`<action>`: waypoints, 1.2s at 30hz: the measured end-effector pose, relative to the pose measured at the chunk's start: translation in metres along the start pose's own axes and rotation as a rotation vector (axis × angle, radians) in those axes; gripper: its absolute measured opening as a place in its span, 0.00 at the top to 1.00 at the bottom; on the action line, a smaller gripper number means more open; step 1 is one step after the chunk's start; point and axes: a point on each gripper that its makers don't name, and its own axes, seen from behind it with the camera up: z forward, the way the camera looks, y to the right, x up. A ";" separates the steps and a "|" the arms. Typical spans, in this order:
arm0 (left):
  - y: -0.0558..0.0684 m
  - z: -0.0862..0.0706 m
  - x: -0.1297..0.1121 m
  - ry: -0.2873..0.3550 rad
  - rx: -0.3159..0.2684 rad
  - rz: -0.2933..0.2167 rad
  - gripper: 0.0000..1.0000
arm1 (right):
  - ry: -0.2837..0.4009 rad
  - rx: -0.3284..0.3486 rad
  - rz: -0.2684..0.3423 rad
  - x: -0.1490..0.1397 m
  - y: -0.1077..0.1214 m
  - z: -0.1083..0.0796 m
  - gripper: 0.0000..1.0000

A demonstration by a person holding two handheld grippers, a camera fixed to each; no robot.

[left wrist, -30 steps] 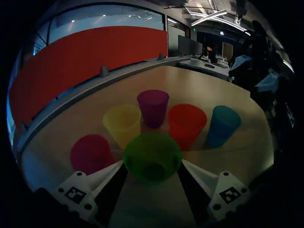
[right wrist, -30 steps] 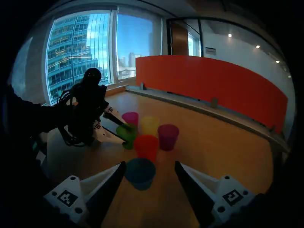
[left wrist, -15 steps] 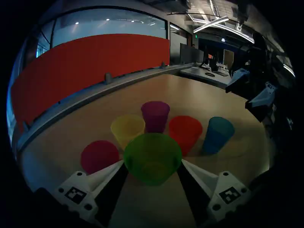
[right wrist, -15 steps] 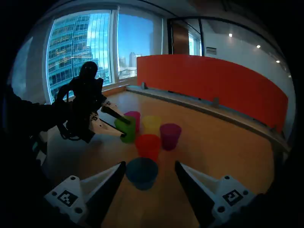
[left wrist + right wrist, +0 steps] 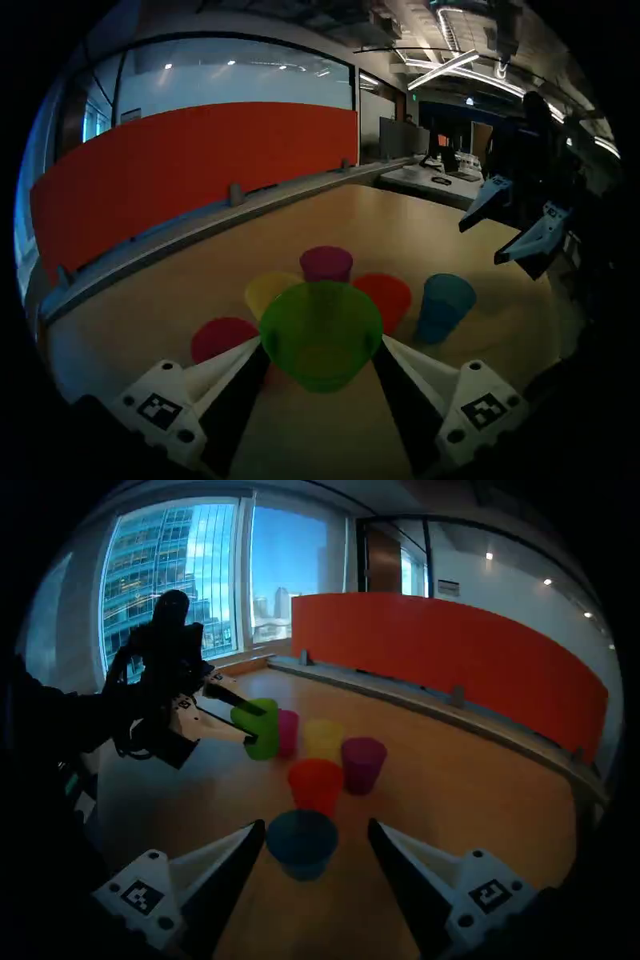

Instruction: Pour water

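Left claw, left gripper view: the left gripper (image 5: pixel 322 342) pinched the green cup (image 5: pixel 322 316) from both sides, at 6 o'clock in the view, with the cup's mouth toward the camera.
Water: it could not be told whether the green cup held any.
Cups beyond: the pink cup (image 5: pixel 222 336) stood at 8 o'clock of the green one, the yellow cup (image 5: pixel 268 288) at 11, the purple cup (image 5: pixel 326 262) at 12, the orange cup (image 5: pixel 388 290) at 1 and the teal cup (image 5: pixel 444 302) at 2. All were upright on the table (image 5: pixel 240 240).
Other claw: the right gripper (image 5: pixel 480 246) hovered at 3 o'clock, fingers spread and holding nothing.
Right claw, right gripper view: the right gripper (image 5: pixel 316 826) was spread, with the teal cup (image 5: pixel 302 846) between its fingers at 6 o'clock, touching neither.
Green cup here: it hung clear of the table at 10 o'clock of the cluster, close beside the pink cup, near upright.
Doing it well: the pour probably called for choosing one receiving cup first. The green rim should then sit directly over that cup's mouth, followed by a slow tilt.
Risk: the cups stood close together, so a low pass could have knocked a neighbour.
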 end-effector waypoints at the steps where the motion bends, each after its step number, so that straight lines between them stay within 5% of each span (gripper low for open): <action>1: 0.000 -0.001 0.002 0.006 0.001 -0.003 0.15 | -0.002 -0.001 -0.001 -0.001 0.000 0.001 0.01; 36: -0.007 -0.054 0.054 0.209 0.067 0.007 0.15 | -0.020 0.019 0.001 -0.019 -0.010 0.014 0.01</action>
